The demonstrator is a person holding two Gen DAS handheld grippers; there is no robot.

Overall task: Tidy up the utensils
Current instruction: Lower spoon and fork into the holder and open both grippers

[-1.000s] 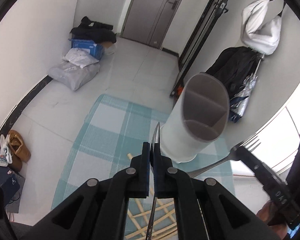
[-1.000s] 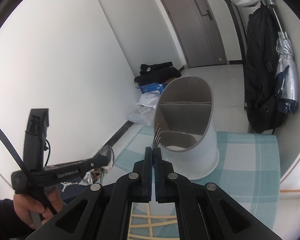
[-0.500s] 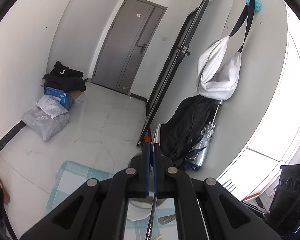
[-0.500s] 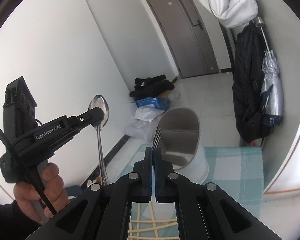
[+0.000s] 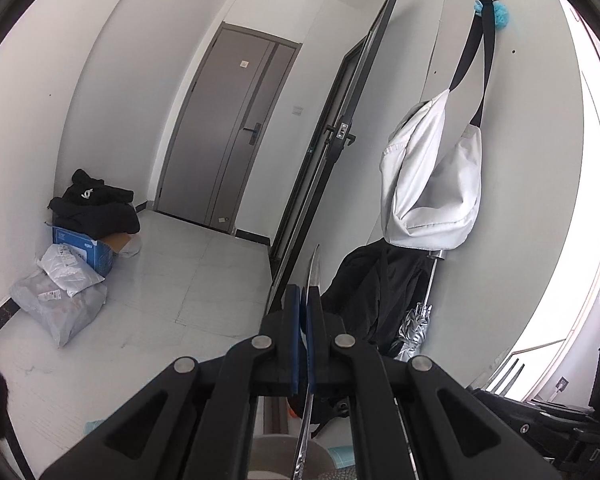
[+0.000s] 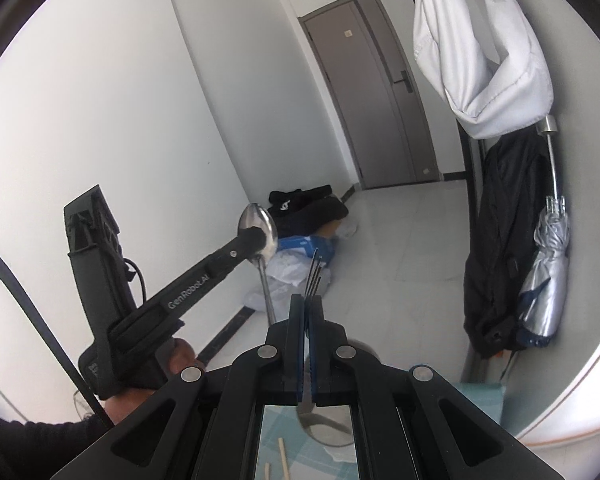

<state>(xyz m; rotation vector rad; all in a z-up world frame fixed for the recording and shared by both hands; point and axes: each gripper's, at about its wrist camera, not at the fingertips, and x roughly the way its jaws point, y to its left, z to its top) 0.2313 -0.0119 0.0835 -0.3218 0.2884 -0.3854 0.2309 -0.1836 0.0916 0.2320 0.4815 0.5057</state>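
Observation:
My left gripper (image 5: 305, 300) is shut on a metal spoon (image 5: 314, 276), seen edge-on, handle hanging down. In the right wrist view the left gripper (image 6: 256, 236) holds the spoon (image 6: 260, 224) upright, bowl on top. My right gripper (image 6: 306, 304) is shut on a metal fork (image 6: 314, 276), tines pointing up. The fork tines also show at the lower right of the left wrist view (image 5: 508, 374). The white utensil holder (image 6: 332, 428) stands below both grippers, mostly hidden by the fingers; its rim also shows in the left wrist view (image 5: 276, 456).
A teal checked mat (image 6: 480, 404) lies under the holder, with wooden chopsticks (image 6: 284, 456) on it. A white bag (image 5: 432, 184), a black jacket (image 5: 380, 292) and a silver umbrella (image 6: 548, 268) hang on the right wall. Bags and a blue box (image 5: 80, 248) lie on the floor.
Both grippers have tilted upward and risen, so the holder has dropped to the bottom edge of each view. The spoon has swung from lying low to standing upright.

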